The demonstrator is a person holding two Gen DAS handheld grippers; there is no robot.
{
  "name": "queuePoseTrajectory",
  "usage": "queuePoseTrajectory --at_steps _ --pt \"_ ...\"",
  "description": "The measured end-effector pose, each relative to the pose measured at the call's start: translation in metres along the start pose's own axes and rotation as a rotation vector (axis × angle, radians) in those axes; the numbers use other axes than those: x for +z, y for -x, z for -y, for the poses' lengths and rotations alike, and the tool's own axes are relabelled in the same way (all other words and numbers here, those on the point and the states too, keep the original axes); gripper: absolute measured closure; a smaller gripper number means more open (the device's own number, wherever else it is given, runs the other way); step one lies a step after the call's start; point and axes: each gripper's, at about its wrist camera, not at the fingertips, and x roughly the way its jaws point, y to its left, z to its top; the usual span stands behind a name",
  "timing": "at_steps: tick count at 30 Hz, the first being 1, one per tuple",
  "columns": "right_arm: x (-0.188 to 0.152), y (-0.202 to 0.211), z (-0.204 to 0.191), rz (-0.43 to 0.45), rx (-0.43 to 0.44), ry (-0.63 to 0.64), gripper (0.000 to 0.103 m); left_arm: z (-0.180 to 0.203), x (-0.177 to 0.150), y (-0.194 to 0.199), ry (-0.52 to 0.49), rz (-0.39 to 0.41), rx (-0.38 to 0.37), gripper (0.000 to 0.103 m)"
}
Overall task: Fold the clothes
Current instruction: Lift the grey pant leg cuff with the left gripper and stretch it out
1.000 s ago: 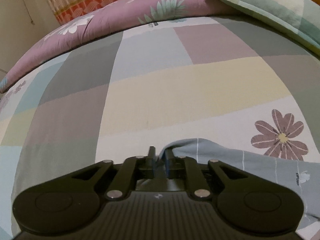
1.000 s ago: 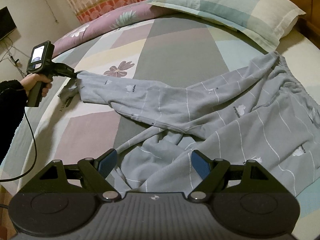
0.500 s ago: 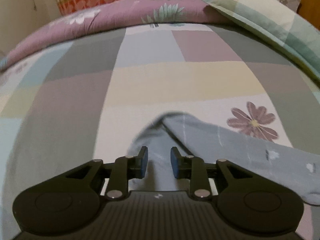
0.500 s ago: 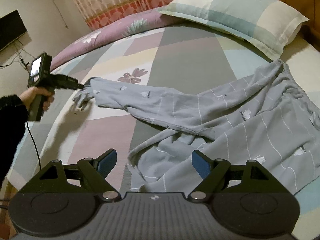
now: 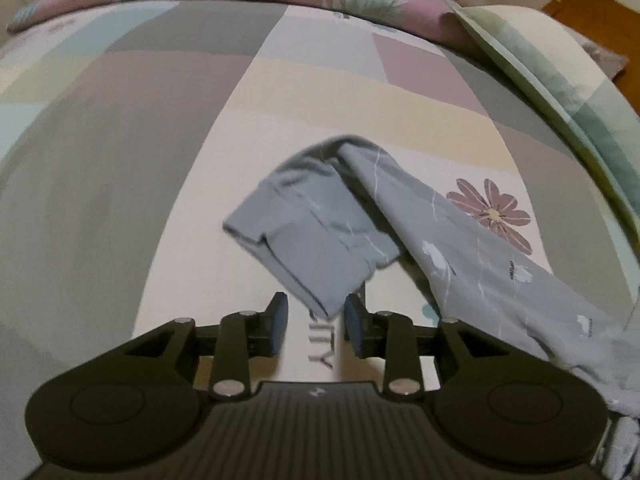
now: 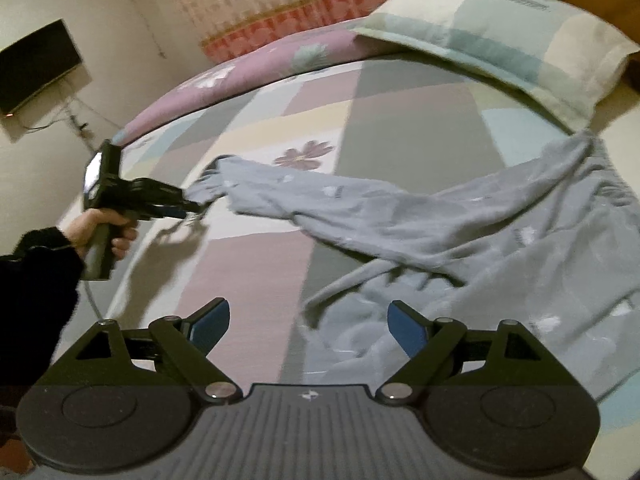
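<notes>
I get dim, warm indoor light in both feeds, with grainy, soft detail. Fisheye bulges the bed [image 5: 120, 128] and darkens the corners. Motion blur smears the pyjama trousers [image 6: 480, 240] ahead of the right jaws; a shadow falls under the left gripper [image 6: 192, 206].

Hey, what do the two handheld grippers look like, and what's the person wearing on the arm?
Both grippers, left and right, are black plastic with ribbed tops, round pivot discs, silver rivets and blue-padded fingers. The left one has a pistol handle, a small lit screen and a trailing cable. The sleeve is black.
</notes>
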Motion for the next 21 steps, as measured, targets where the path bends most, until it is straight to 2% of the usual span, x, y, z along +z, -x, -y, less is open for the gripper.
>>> queuePoseTrajectory --at_steps 3,10,12,15,17,21 --pt "0.001 -0.007 -0.009 -0.023 0.046 0.031 0.012 0.001 -0.006 0.003 0.031 -0.01 -0.029 0.064" --pt "0.0 -0.019 -0.023 -0.044 0.072 0.062 0.011 0.021 -0.017 -0.002 -0.055 0.029 -0.005 0.058" --pt "-0.001 -0.02 -0.022 -0.045 0.065 0.053 0.011 0.018 -0.014 -0.003 0.007 0.033 -0.053 0.048" --pt "-0.001 -0.02 -0.017 -0.046 0.056 0.031 0.011 0.01 -0.011 -0.006 0.139 0.013 -0.165 0.048" --pt "-0.002 -0.021 -0.014 -0.049 0.052 0.02 0.011 0.01 -0.012 -0.009 0.188 -0.002 -0.226 0.048" --pt "-0.002 -0.025 -0.011 -0.056 0.043 0.01 0.011 0.013 -0.012 -0.016 0.198 0.045 -0.223 0.048"
